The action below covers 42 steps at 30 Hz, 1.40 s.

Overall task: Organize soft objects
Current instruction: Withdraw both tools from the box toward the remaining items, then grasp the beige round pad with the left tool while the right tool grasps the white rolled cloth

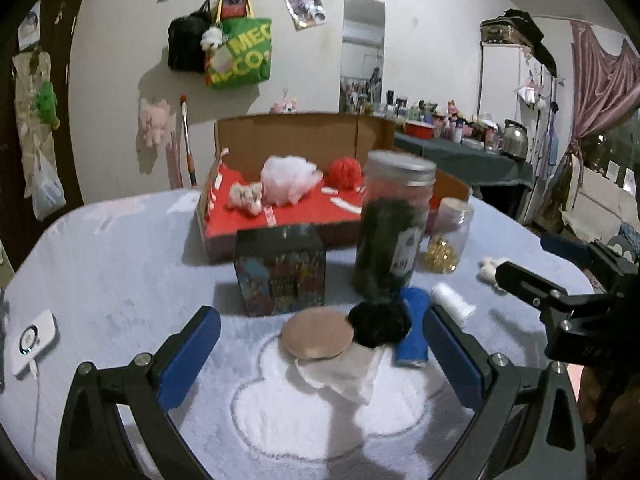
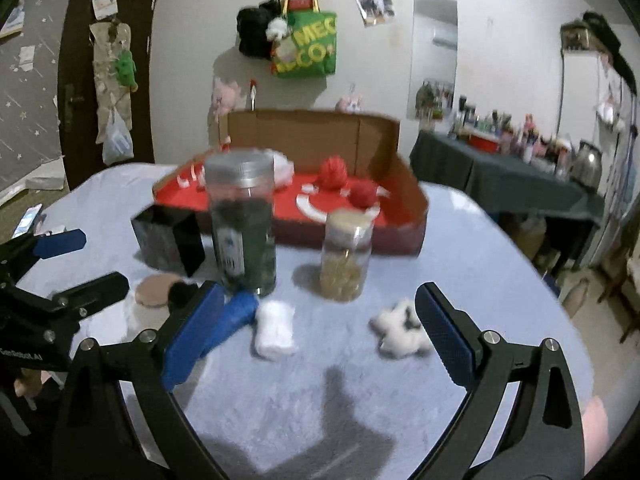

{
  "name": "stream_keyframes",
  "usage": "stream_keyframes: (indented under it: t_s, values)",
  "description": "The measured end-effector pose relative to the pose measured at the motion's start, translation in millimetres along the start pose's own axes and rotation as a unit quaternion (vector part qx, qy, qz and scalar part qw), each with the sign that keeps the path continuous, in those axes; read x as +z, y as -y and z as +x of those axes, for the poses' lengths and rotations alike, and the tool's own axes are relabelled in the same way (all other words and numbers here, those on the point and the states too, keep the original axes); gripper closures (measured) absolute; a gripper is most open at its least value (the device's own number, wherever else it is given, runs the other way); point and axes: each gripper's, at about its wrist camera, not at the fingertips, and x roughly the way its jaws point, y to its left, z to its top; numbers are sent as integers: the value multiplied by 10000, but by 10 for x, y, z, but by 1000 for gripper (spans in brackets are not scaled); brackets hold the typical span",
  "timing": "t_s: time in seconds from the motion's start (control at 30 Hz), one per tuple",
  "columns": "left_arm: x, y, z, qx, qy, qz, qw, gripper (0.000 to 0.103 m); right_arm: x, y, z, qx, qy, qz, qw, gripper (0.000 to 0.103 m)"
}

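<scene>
My left gripper (image 1: 320, 316) is open low over the table, with a tan round pad (image 1: 318, 332), a black fluffy puff (image 1: 380, 324) and a white crumpled cloth (image 1: 344, 378) lying between its fingers, untouched. A blue object (image 1: 414, 328) and a white roll (image 1: 454, 300) lie by its right finger. My right gripper (image 2: 320, 332) is open and empty above the white roll (image 2: 274, 332) and a small white plush (image 2: 400, 328). Behind stands the cardboard box (image 1: 304, 136) with a red floor, holding a white mesh puff (image 1: 290, 180), red yarn (image 1: 346, 172) and a small plush (image 1: 246, 198).
A tall dark-filled jar (image 2: 244, 220), a small jar of gold bits (image 2: 346, 256) and a patterned box (image 1: 280, 272) stand between the grippers and the cardboard box. A white device (image 1: 34, 340) lies at the left table edge. A dark cluttered side table (image 2: 500, 176) stands right.
</scene>
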Motion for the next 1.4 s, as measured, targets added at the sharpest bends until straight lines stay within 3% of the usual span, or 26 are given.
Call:
stream_keyframes:
  t_s: [0.37,0.63,0.83,0.97,1.03,1.13,1.2,1.23,1.3,1.4]
  values:
    - [-64,-171,312,-161,-598,-122,9980,0,-132,-57,308,196,-443,-58,9988,5]
    - [-75,-305,479,-379,-1022,-221,9938,8,-183,0,529,532,-885,84,9946,6]
    - [-42,-285,570,-573,-1234,-34,9907,14,-160,26,650,818,-1160,162,9897,23]
    - [-20,-298,619,-677,-1348,59,9885,17,-193,46,709,975,-1341,207,9859,40]
    - [-18,-320,644,-736,-1410,62,9873,22,-203,46,717,1006,-1375,178,9852,42]
    - [-25,-343,692,-946,-1517,25,9839,37,-208,39,717,1065,-1404,101,9843,59]
    - [-23,-338,693,-1123,-1498,44,9823,56,-212,21,714,1128,-1419,19,9834,70]
    - [-23,-336,687,-1192,-1486,51,9817,57,-214,9,698,1152,-1399,-49,9834,74]
    - [-31,-331,673,-1228,-1461,73,9816,74,-219,-24,660,1232,-1366,-156,9828,82]
    - [-30,-327,606,-1276,-1418,13,9816,82,-216,-65,591,1240,-1275,-261,9837,85]
